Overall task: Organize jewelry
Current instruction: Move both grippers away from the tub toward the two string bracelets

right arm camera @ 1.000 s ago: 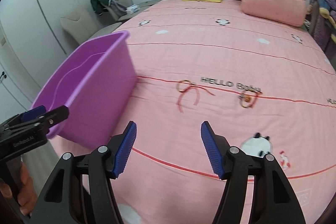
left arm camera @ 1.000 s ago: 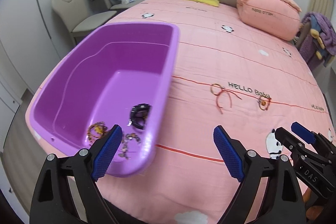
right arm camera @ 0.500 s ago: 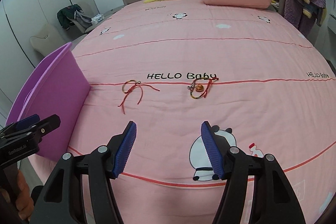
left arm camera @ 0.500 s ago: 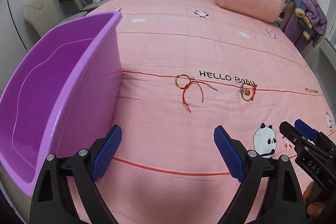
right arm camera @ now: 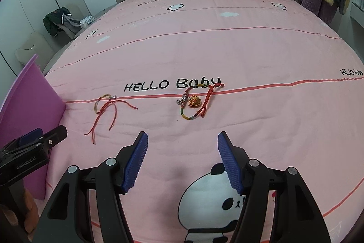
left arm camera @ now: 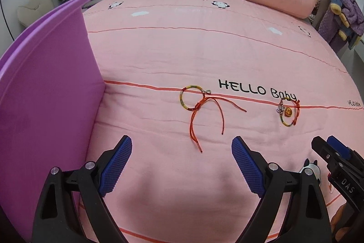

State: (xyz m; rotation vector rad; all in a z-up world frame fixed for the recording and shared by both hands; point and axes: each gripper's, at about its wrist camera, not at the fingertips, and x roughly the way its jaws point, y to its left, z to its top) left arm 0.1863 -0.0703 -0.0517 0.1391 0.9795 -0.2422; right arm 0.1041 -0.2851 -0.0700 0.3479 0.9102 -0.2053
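- Since a second ago the purple bin (left arm camera: 45,95) has slid to the frame's left edge, its inside hidden.
- Red-cord bracelet (left arm camera: 193,99) lies at centre, cords trailing toward the lower frame; charm bracelet (right arm camera: 195,101) centre.
- Left gripper (left arm camera: 182,165) and right gripper (right arm camera: 182,161): spread, empty.

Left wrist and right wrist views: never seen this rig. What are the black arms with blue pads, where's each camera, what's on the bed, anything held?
No robot here: a person carries a hand-held gripper in each hand, with a fisheye camera looking along its fingers. The left hand-held gripper and the right hand-held gripper are both open and hold nothing. Each also shows at the edge of the other's view. On the pink bedspread lie a bracelet with long red cords and a bracelet with charms, apart from each other. A purple tub stands at the left.
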